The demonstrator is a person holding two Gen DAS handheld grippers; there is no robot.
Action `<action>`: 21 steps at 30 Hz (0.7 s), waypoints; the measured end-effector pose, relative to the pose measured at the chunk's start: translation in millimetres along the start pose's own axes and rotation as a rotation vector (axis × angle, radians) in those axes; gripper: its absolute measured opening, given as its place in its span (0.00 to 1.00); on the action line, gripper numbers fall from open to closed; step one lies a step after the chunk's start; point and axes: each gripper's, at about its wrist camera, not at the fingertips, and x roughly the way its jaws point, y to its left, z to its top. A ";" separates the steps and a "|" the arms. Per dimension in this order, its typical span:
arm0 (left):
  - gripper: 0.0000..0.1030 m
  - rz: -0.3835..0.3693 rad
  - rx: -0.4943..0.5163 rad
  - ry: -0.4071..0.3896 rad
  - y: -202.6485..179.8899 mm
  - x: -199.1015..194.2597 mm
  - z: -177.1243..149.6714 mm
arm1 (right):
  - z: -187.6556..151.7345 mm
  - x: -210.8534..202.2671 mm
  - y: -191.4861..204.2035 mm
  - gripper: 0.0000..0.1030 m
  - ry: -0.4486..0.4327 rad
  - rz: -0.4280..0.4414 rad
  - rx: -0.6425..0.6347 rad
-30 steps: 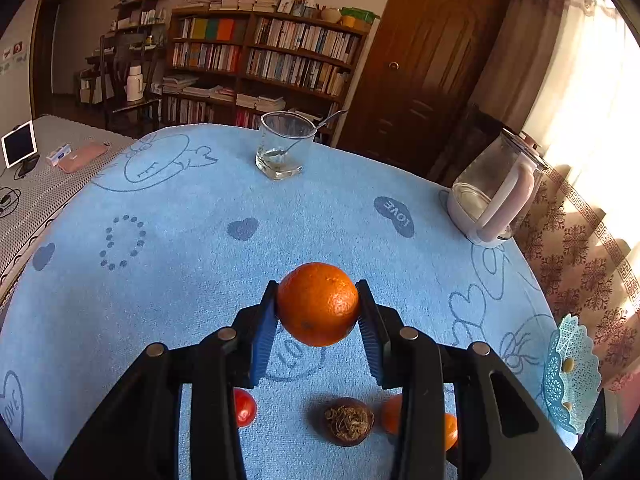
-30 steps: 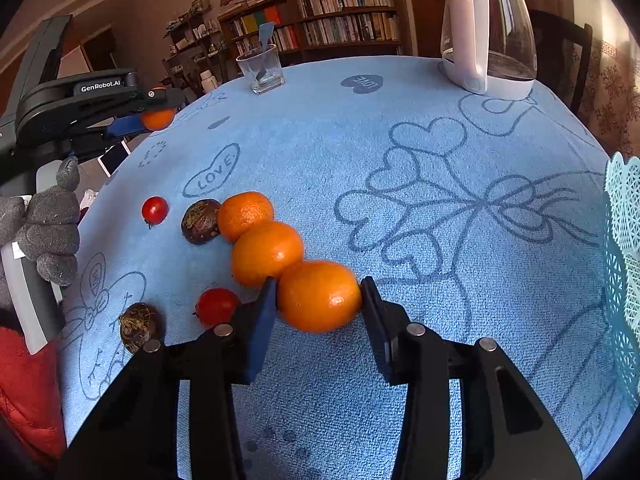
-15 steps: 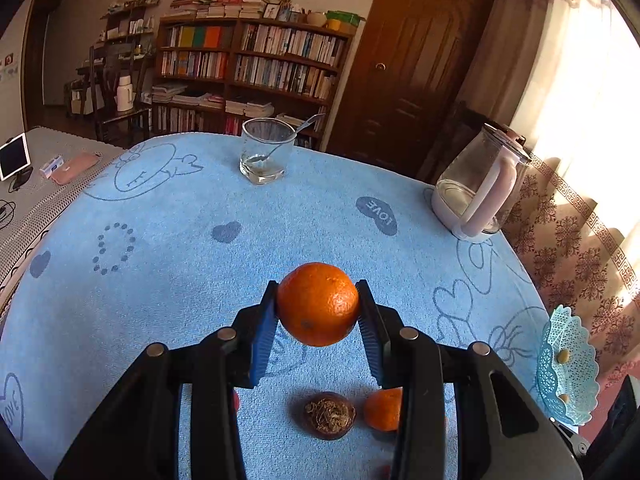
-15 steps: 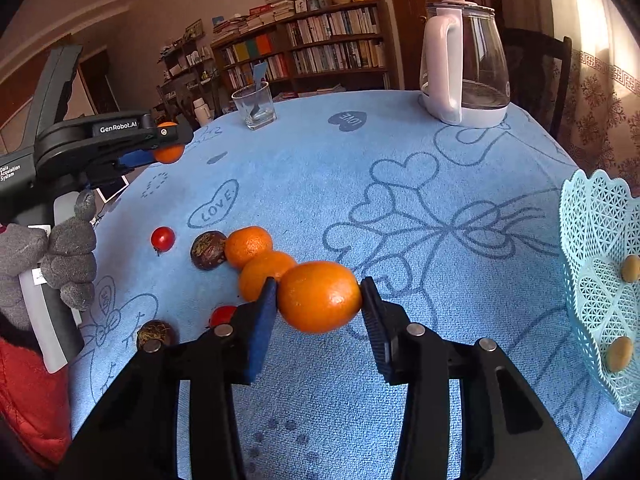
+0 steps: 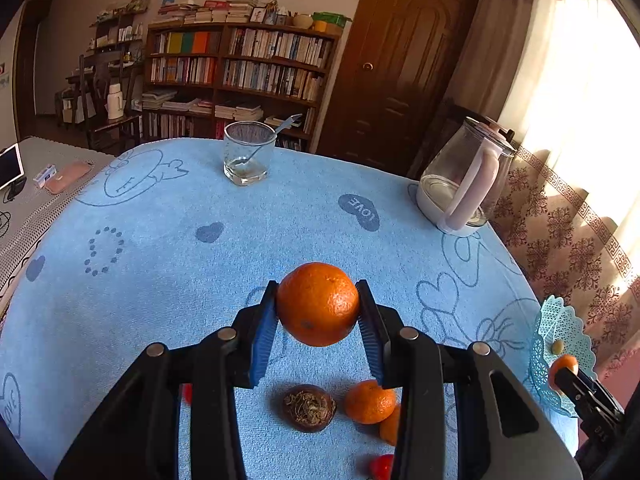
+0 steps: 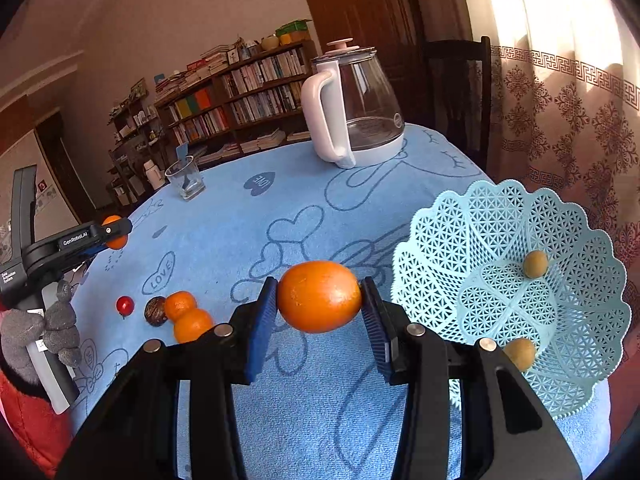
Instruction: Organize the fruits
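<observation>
Blue cloth (image 6: 248, 420) covered the table. Left gripper (image 5: 318, 312) was clenched on an orange (image 5: 318, 304), held w/ clear air under it. Right gripper (image 6: 319, 300) gripped another orange (image 6: 319, 296); basket (image 6: 448, 248) sat at 3 o'clock, maybe two small fruits inside.

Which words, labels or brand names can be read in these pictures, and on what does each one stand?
"GenRobot.AI": side of the black left gripper, right wrist view.
"LOVE": dark blue heart printed on the light blue terry tablecloth.
"LOVE": outlined heart on that cloth.
Small white label on the gripper's black handle: too small to read.
Book spines on the wooden bookshelf: too blurred.
</observation>
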 end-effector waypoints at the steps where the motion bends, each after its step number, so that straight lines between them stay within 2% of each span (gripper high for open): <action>1: 0.37 -0.001 0.003 0.001 -1.7 0.0 -0.3 | 1.5 -1.5 -6.9 0.42 -0.003 -0.015 0.014; 10: 0.38 -0.013 0.028 0.004 -12.2 -0.5 -3.8 | 3.0 -6.4 -58.1 0.42 -0.008 -0.115 0.119; 21: 0.37 -0.024 0.060 0.008 -25.5 0.1 -8.9 | -2.4 -4.3 -93.1 0.44 -0.015 -0.199 0.188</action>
